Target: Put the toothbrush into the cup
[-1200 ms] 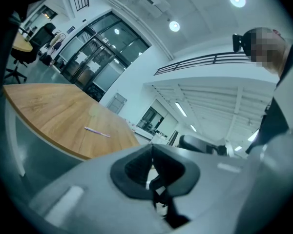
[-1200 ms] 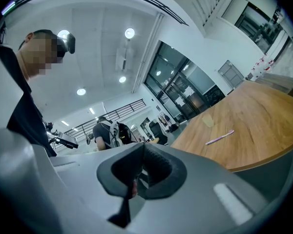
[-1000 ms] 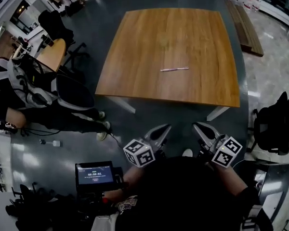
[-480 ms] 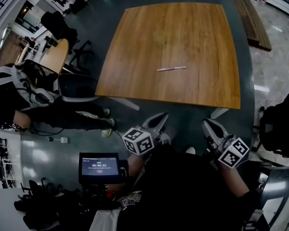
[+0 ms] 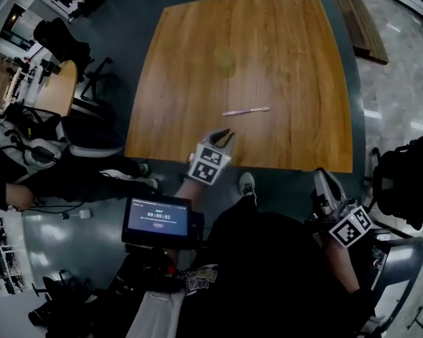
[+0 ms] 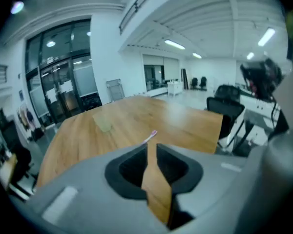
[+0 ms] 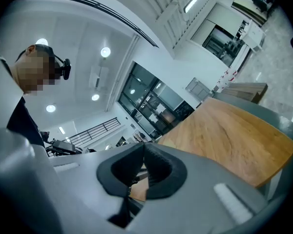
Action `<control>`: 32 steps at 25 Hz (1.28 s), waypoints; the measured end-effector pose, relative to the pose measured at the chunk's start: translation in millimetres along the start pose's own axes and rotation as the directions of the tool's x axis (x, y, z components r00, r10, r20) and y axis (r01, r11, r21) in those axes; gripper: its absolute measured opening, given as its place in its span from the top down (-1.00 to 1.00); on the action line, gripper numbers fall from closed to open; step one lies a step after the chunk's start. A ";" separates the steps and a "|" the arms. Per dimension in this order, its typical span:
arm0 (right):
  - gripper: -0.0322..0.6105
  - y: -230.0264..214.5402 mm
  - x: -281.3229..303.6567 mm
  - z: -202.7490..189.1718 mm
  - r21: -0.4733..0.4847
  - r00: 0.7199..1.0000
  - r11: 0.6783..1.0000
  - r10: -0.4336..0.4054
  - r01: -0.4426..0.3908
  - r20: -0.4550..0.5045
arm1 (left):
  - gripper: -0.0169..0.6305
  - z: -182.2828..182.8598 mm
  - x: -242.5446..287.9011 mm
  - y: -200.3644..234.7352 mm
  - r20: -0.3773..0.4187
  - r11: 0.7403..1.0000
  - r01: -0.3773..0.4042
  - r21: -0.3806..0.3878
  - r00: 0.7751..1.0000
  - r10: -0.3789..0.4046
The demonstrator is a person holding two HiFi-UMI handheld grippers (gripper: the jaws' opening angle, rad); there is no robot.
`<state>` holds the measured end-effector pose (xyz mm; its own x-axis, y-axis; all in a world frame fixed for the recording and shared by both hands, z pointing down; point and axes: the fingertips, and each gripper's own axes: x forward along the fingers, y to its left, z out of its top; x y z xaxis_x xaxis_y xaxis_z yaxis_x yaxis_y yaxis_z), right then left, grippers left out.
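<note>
The toothbrush lies flat on the table, crosswise, closer to the near edge than to the far one. The cup sits on the table behind it and slightly to the left, well apart from it. The left gripper hangs over the table's near edge, just before the toothbrush (not touching it). The right gripper is off the table, before its near right corner. A screen sits before the table, left of the person's body. One chair stands left of the table, another to its right.
</note>
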<state>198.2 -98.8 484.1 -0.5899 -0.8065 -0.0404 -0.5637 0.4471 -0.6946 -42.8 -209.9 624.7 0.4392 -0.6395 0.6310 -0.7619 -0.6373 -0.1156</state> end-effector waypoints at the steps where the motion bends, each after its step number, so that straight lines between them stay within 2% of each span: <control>1: 0.88 -2.7 8.3 3.0 -0.007 1.000 1.000 -0.022 0.022 0.000 | 0.77 -6.1 16.2 12.6 -0.048 0.997 -0.001 0.077 0.999 0.005; 2: 0.88 -5.2 16.5 5.4 -0.015 0.999 0.999 -0.044 0.044 -0.003 | 0.75 -11.1 32.0 22.7 -0.091 0.988 0.008 0.151 0.996 0.006; 4: 0.88 -10.2 30.7 7.0 -0.021 0.996 0.996 -0.091 0.091 -0.011 | 0.75 -20.3 61.1 35.8 -0.166 0.955 0.046 0.292 0.986 0.004; 7: 0.88 -14.4 46.8 1.5 -0.020 0.987 0.987 -0.157 0.156 -0.019 | 0.72 -35.9 96.8 44.1 -0.260 0.875 0.131 0.466 0.966 -0.006; 9: 0.88 -14.2 58.0 -1.7 -0.027 0.982 0.982 -0.189 0.188 -0.022 | 0.70 -43.5 113.5 45.5 -0.301 0.823 0.194 0.533 0.953 -0.029; 11: 0.88 -14.9 66.6 -2.7 -0.024 0.976 0.976 -0.216 0.215 -0.021 | 0.70 -47.9 123.1 43.8 -0.326 0.792 0.244 0.560 0.943 -0.060; 13: 0.88 -17.9 70.0 -3.2 -0.008 0.971 0.971 -0.239 0.239 -0.015 | 0.70 -53.6 127.6 39.4 -0.352 0.775 0.281 0.566 0.933 -0.081; 15: 0.88 -21.5 73.0 -3.6 0.001 0.968 0.968 -0.250 0.250 -0.015 | 0.71 -57.9 130.1 34.9 -0.367 0.772 0.305 0.557 0.925 -0.100; 18: 0.88 -24.0 79.3 -1.3 -0.005 0.969 0.970 -0.245 0.245 -0.024 | 0.76 -57.7 131.7 31.9 -0.369 0.787 0.319 0.529 0.921 -0.125; 20: 0.88 -26.8 83.7 0.6 -0.005 0.971 0.971 -0.237 0.237 -0.035 | 0.76 -57.4 132.7 32.1 -0.365 0.805 0.312 0.504 0.922 -0.129; 22: 0.88 -31.4 89.6 2.0 0.004 0.973 0.975 -0.224 0.224 -0.048 | 0.77 -53.1 131.1 33.9 -0.341 0.843 0.286 0.456 0.931 -0.132; 24: 0.88 -36.3 99.6 4.9 0.018 0.979 0.980 -0.195 0.197 -0.065 | 0.77 -42.0 126.0 39.2 -0.285 0.903 0.240 0.355 0.948 -0.139; 26: 0.88 -39.2 115.6 8.0 0.029 0.985 0.988 -0.147 0.151 -0.089 | 0.77 -25.1 116.1 47.0 -0.202 0.961 0.196 0.194 0.967 -0.157; 27: 0.88 -39.5 125.6 9.1 0.032 0.987 0.992 -0.119 0.122 -0.104 | 0.77 -15.3 108.6 49.9 -0.152 0.978 0.187 0.094 0.973 -0.172; 28: 0.88 -38.9 136.4 9.8 0.031 0.989 0.995 -0.088 0.092 -0.122 | 0.77 -3.9 98.5 51.1 -0.096 0.981 0.191 -0.017 0.977 -0.191; 29: 0.88 -37.6 147.5 10.6 0.025 0.988 0.998 -0.056 0.061 -0.140 | 0.77 10.6 86.0 50.5 -0.027 0.969 0.210 -0.134 0.976 -0.215; 30: 0.88 -35.6 158.7 11.6 0.016 0.987 0.999 -0.026 0.029 -0.158 | 0.77 27.5 72.0 48.8 0.057 0.938 0.243 -0.247 0.970 -0.236; 32: 0.88 -30.2 181.7 14.7 -0.008 0.982 1.000 0.028 -0.030 -0.185 | 0.77 62.8 43.5 44.5 0.246 0.846 0.336 -0.413 0.936 -0.252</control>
<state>116.5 -264.5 487.2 -0.7025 -0.7078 0.0741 -0.5503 0.4743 -0.6872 -27.7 -293.1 598.9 0.7199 -0.5440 0.4312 -0.6940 -0.5766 0.4312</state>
